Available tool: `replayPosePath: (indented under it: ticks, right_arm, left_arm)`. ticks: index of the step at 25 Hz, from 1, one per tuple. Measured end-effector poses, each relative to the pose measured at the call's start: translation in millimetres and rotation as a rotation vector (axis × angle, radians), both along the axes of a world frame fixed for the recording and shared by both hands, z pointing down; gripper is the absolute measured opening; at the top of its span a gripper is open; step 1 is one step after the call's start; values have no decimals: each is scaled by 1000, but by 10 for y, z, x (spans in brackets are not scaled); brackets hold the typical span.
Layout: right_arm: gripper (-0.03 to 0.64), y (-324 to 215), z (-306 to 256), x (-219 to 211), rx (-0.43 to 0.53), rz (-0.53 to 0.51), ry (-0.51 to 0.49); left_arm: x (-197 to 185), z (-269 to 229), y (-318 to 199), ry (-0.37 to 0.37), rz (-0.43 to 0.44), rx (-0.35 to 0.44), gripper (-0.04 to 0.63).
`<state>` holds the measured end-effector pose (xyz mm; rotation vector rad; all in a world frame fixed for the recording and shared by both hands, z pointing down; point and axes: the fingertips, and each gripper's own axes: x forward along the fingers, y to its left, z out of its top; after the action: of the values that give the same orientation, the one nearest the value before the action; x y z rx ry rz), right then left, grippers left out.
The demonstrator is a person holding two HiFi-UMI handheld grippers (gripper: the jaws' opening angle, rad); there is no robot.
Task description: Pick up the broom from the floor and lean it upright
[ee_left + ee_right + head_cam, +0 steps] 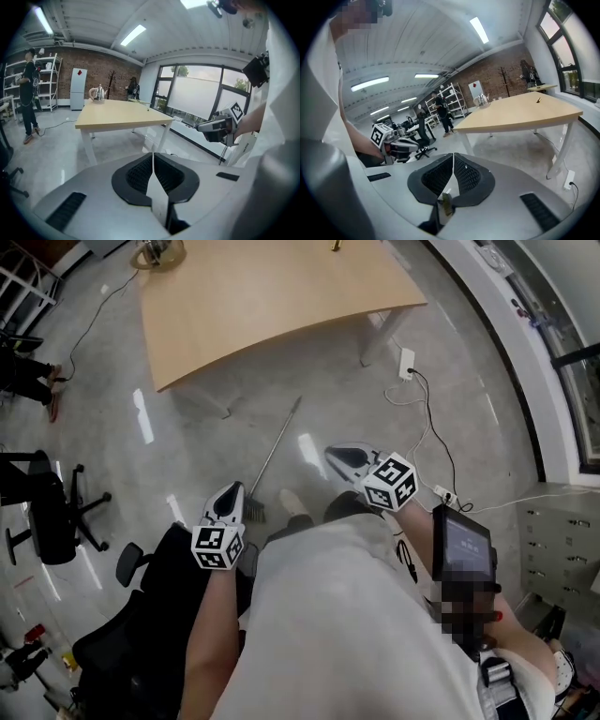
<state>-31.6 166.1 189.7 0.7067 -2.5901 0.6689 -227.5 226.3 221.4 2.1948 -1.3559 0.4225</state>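
The broom (pixel 275 448) lies on the grey floor in the head view, its thin metal handle running up toward the table and its dark head (pixel 255 512) near me. My left gripper (pixel 232 489) hovers just left of the broom head, not touching it. Its jaws are shut and empty in the left gripper view (pixel 153 153). My right gripper (pixel 332 454) hangs to the right of the handle, apart from it. Its jaws also meet with nothing between them (pixel 453 154). Neither gripper view shows the broom.
A light wooden table (pixel 272 296) stands beyond the broom, a kettle (pixel 155 254) on its far corner. A white socket with cables (pixel 406 362) lies at the right. Black office chairs (pixel 47 512) (pixel 131 634) stand left. A person (pixel 28 93) stands by the shelves.
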Motion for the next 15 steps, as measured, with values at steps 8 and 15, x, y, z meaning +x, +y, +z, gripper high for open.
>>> replayPosePath:
  ticks: [8, 15]
  right_arm:
    - [20, -137, 569, 135, -99, 67, 14]
    - [20, -308, 1097, 337, -152, 52, 34]
  left_arm:
    - [95, 454, -22, -45, 89, -131, 18]
    - [499, 1067, -132, -41, 178, -255, 18]
